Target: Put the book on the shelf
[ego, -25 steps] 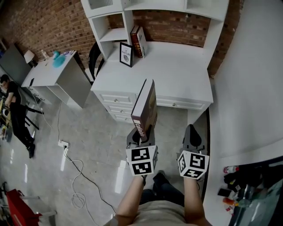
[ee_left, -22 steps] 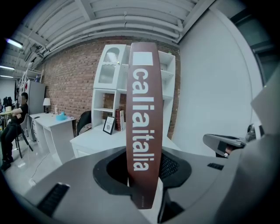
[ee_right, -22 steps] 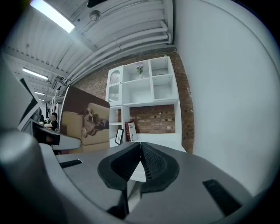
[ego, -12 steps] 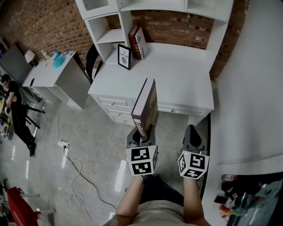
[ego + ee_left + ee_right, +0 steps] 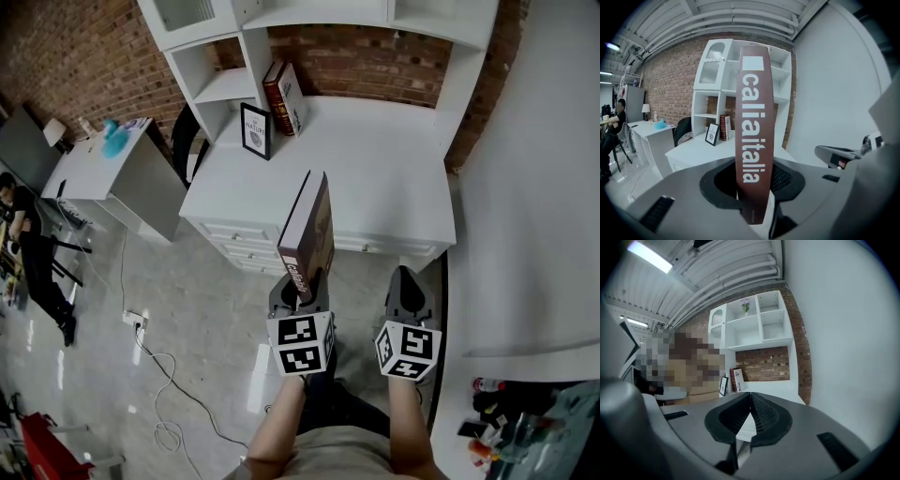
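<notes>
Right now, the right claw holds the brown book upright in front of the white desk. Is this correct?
Not quite: the left claw, not the right, holds the brown book upright in front of the white desk. The left gripper view shows the spine clamped between its jaws; the right claw is shut and empty.

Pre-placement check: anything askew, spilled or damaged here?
Nothing serious. The brown book stands upright in the left gripper's jaws; right gripper shut, empty. No spill on the white desk. Only a loose cable trails across the floor.
</notes>
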